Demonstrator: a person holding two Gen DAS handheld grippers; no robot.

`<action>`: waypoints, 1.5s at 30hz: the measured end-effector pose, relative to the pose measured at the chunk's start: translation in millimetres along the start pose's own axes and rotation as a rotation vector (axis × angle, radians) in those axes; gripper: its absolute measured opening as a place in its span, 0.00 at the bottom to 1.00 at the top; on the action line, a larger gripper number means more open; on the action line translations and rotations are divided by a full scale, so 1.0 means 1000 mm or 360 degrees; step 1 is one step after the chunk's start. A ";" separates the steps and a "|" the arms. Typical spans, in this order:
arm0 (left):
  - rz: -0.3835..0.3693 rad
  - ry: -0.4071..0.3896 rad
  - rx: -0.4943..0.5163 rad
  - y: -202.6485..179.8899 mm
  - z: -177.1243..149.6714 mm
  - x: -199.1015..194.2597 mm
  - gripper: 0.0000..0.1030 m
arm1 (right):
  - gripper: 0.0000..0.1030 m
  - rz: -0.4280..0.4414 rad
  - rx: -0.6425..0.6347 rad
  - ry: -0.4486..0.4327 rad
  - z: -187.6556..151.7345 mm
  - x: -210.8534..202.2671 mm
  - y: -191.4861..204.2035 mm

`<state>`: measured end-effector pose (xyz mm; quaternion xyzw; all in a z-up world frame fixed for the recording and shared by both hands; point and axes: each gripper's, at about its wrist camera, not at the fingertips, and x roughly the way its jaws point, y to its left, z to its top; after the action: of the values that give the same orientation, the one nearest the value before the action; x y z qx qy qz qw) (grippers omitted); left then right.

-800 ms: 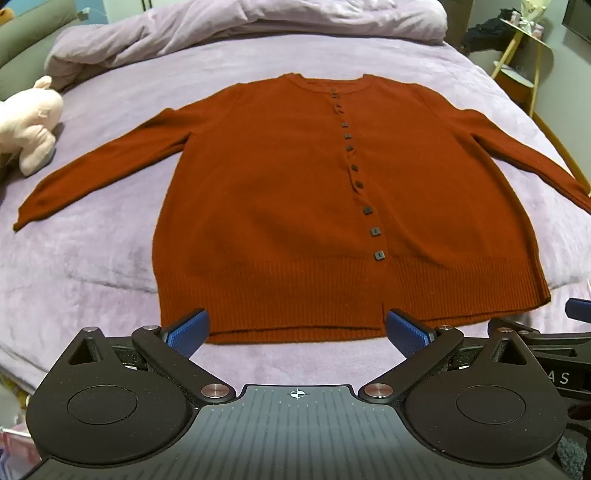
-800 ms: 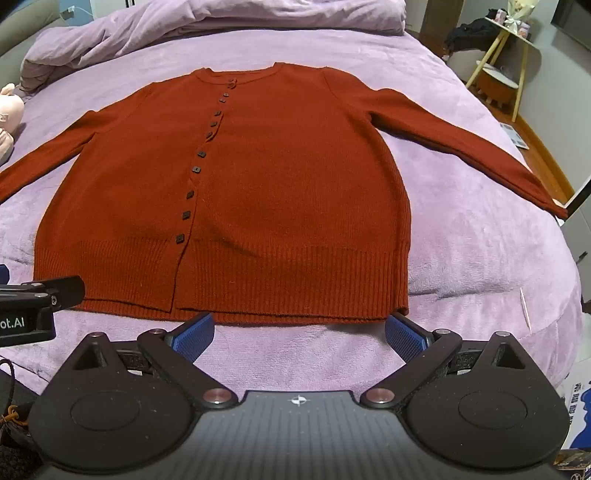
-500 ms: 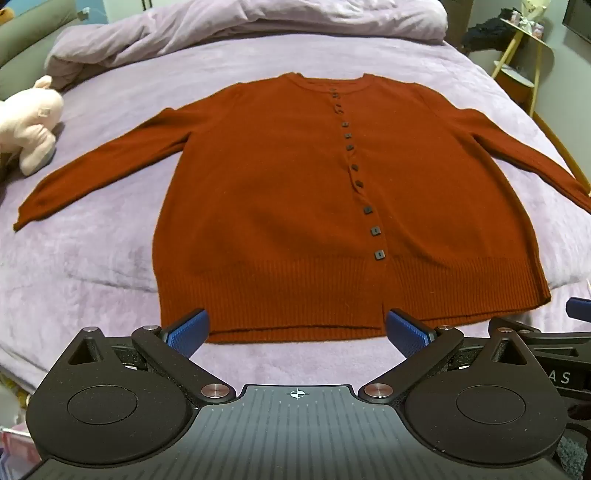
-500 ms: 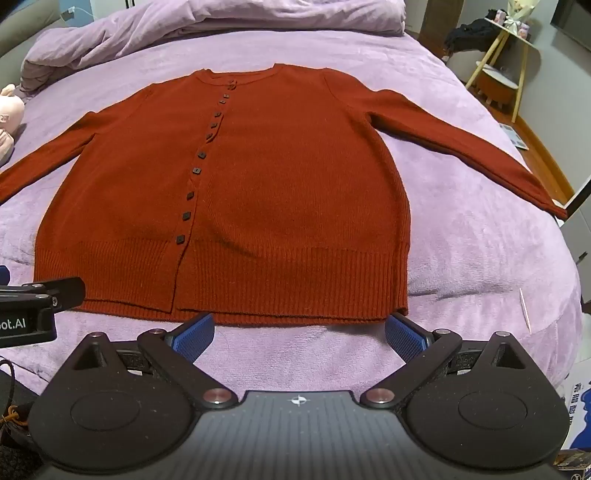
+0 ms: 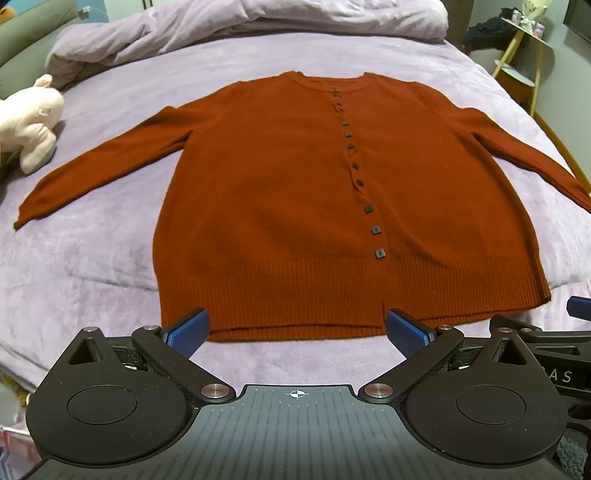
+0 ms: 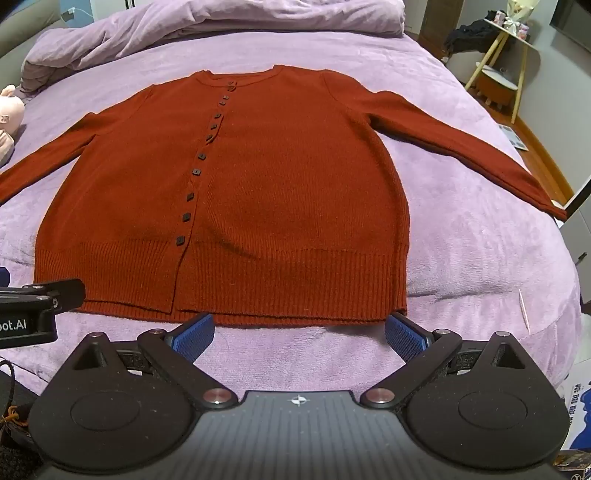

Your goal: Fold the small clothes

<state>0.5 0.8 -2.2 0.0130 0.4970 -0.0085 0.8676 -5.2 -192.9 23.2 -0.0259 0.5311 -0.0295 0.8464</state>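
Observation:
A rust-red buttoned cardigan [image 5: 295, 206] lies flat and face up on the purple bed, sleeves spread to both sides; it also shows in the right wrist view [image 6: 280, 192]. My left gripper [image 5: 297, 332] is open and empty, its blue pads just short of the ribbed hem at its left half. My right gripper [image 6: 301, 334] is open and empty, just short of the hem at its right half. The left gripper's body shows at the left edge of the right wrist view [image 6: 33, 306].
A purple blanket [image 5: 92, 258] covers the bed, with a bunched duvet [image 5: 240, 22] at the far end. A pink plush toy [image 5: 31, 122] lies at the left. A wooden side table [image 6: 498, 66] stands beyond the bed's right edge.
The right gripper has moved slightly forward toward the hem. The left gripper and the cardigan have not visibly moved.

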 end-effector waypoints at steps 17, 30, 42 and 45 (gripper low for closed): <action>0.0001 0.0001 0.0001 0.003 -0.003 0.001 1.00 | 0.96 -0.0002 0.0001 0.0000 0.000 -0.001 0.000; 0.0002 0.0000 0.0002 0.003 -0.005 0.001 1.00 | 0.96 0.0002 0.0005 -0.0004 0.000 0.000 -0.001; 0.0003 0.0008 -0.0002 0.006 -0.009 0.006 1.00 | 0.96 0.0000 0.0005 -0.0002 0.000 0.000 -0.002; 0.0002 0.0015 0.0001 0.006 -0.007 0.006 1.00 | 0.96 -0.0001 0.0005 -0.0004 0.000 0.000 -0.002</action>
<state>-2.8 7.2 -10.7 0.0137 0.5011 -0.0080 0.8652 -5.0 -195.1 23.3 -0.0246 0.5301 -0.0305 0.8471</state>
